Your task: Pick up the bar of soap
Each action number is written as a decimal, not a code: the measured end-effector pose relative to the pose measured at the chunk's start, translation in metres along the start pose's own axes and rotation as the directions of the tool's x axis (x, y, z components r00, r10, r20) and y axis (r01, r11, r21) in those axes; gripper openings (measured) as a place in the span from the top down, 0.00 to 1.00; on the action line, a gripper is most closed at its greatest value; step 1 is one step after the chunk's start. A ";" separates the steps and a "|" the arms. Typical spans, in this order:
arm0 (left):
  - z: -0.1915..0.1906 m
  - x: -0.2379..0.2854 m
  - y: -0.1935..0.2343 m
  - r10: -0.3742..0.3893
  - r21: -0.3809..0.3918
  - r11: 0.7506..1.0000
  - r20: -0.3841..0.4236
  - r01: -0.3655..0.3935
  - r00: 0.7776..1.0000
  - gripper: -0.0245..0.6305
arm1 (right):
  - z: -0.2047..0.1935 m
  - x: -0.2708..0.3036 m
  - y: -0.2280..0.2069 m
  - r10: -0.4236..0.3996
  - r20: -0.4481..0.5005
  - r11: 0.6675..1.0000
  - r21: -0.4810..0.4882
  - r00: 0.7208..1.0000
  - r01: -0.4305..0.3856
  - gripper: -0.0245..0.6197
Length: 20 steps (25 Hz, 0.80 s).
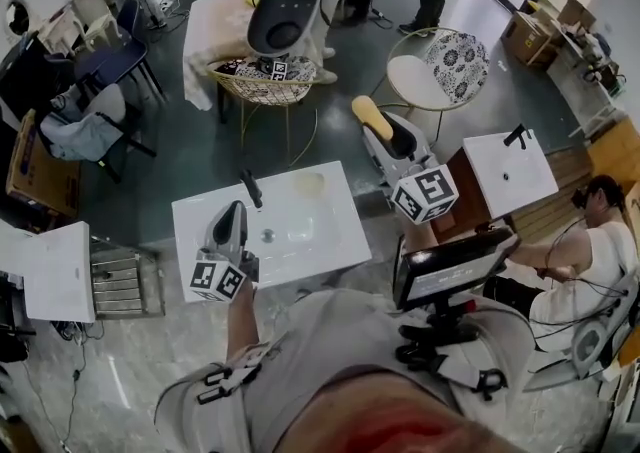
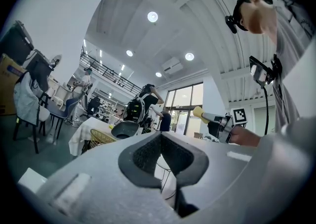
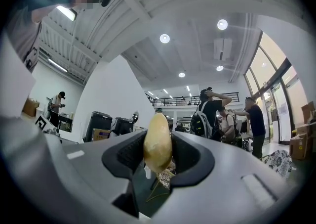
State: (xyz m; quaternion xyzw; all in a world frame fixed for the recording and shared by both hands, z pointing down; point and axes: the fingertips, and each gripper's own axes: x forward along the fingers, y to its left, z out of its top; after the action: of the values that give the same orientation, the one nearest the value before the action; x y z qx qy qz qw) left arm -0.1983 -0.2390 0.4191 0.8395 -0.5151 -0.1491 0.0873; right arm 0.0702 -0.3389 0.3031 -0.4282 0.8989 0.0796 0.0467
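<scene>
Clamping the yellow bar of soap upright between its pads, the right gripper stands narrowly apart, lifted off beside the white sink worktop. The left gripper hovers over that worktop, jaws together, empty.

No words, brands or numbers can be read anywhere. The only signs are black-and-white square markers — one set on the left gripper's cube, another on the right gripper's cube — and they carry patterns, not letters.
</scene>
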 end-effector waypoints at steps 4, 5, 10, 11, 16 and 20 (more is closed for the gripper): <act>-0.003 -0.002 0.001 0.006 -0.007 1.000 -0.007 -0.006 1.000 0.96 | -0.008 -0.001 0.000 -0.003 -0.019 1.000 0.009 1.000 0.003 0.72; -0.004 -0.002 0.001 0.005 -0.006 1.000 -0.007 -0.005 1.000 0.96 | -0.009 -0.002 -0.001 -0.003 -0.020 1.000 0.010 1.000 0.004 0.72; -0.005 0.002 0.001 -0.004 0.002 1.000 -0.008 0.004 1.000 0.96 | -0.015 -0.002 -0.003 -0.006 -0.024 1.000 0.013 1.000 0.006 0.72; -0.005 0.002 0.001 -0.006 0.003 1.000 -0.009 0.006 1.000 0.96 | -0.016 -0.001 -0.003 -0.007 -0.026 1.000 0.015 1.000 0.008 0.72; -0.005 -0.002 0.001 -0.004 -0.001 1.000 -0.022 0.004 1.000 0.96 | -0.030 -0.004 0.000 -0.014 -0.054 0.999 0.029 0.998 0.016 0.72; -0.009 -0.006 0.000 -0.006 0.001 1.000 -0.034 0.006 0.999 0.96 | -0.062 -0.007 0.002 -0.030 -0.112 1.000 -0.003 0.993 0.029 0.72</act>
State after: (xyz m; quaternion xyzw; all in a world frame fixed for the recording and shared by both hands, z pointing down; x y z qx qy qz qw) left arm -0.1981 -0.2343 0.4287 0.8434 -0.5112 -0.1349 0.0953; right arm 0.0718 -0.3432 0.3652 -0.4453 0.8936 0.0553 -0.0031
